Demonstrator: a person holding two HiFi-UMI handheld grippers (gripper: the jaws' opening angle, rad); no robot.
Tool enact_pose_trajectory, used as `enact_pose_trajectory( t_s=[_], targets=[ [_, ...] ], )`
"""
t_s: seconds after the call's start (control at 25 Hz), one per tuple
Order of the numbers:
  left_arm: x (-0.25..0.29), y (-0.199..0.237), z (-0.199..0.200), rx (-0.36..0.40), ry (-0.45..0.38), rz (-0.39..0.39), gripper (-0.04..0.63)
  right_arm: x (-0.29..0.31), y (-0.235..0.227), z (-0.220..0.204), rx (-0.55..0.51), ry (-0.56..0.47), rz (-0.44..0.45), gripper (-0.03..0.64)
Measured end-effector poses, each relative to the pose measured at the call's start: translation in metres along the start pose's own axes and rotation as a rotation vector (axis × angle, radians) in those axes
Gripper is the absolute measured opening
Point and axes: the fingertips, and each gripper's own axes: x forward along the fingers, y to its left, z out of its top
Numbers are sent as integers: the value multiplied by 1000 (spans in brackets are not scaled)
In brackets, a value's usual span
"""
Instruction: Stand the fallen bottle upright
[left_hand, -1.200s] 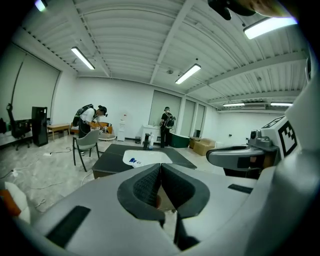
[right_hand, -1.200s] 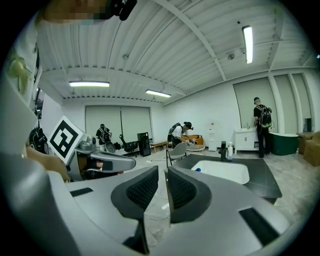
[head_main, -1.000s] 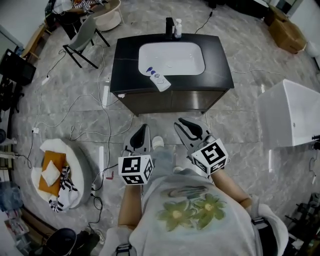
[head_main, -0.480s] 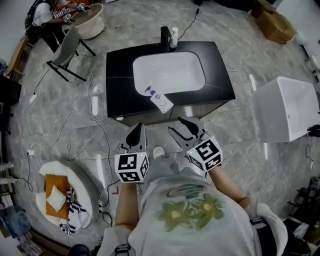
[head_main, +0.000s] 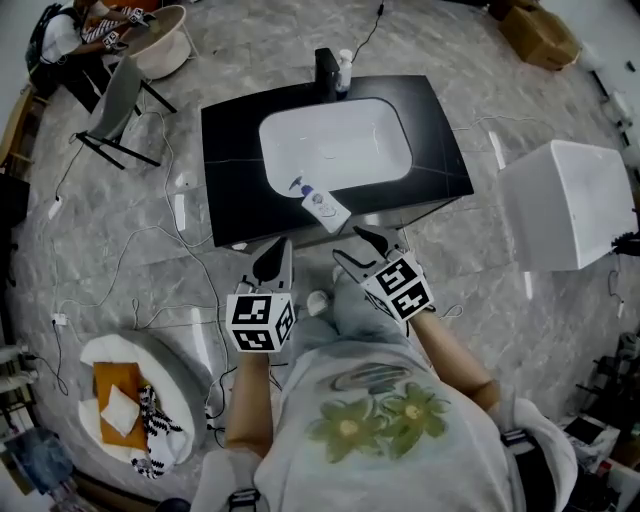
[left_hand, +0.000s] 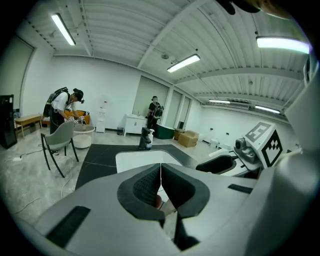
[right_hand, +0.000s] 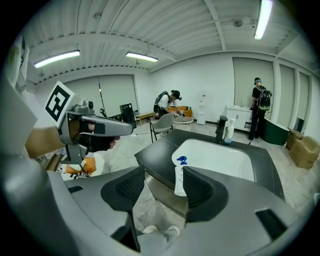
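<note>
Fallen white plastic spray bottle with a blue nozzle (head_main: 322, 203) lies on its side on the near strip of the black bench (head_main: 225, 170), just near of the white rectangular sink basin (head_main: 340, 140). The nozzle end points far-left and reaches the basin's rim, the base sits at the bench's near edge. Left gripper (left_hand: 160, 172): fingers (left_hand: 145, 185) closed pad to pad with only a hairline seam between them, nothing held. Right gripper (right_hand: 164, 187): fingers (right_hand: 197, 189) wide apart and opening, nothing between them. In the right gripper view the bottle lines up in the gap, but it lies beyond the tips on the bench, no contact. In the head view both grippers sit side by side over the grey marble floor (head_main: 480, 260) on the near side of the bench, tips aimed at its front, left one left of the bottle, right one just near of it. At the bench's far edge a small white upright bottle (head_main: 344, 70) stands beside a black upright fixture (head_main: 326, 65); can't tell if they touch. White boxy unit (head_main: 565, 205) on the floor to the right, grey chair (head_main: 115, 95) far left, round white basket with an orange item (head_main: 120, 380) near left, loose cables (head_main: 150, 250) across the floor on the left.
</note>
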Motion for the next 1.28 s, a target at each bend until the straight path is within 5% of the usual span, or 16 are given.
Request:
enact_pose_trajectory(
  t_s=[0.24, 0.76, 1.28],
  targets=[
    [27, 12, -3, -22, 40, -37, 20, 35, -17, -6, 25, 80, 31, 222],
    [102, 54, 7, 93, 142, -26, 23, 101, -65, -18, 13, 181, 31, 245],
    [181, 93, -22, 175, 317, -74, 129, 159, -93, -43, -32, 330, 61, 253]
  ],
)
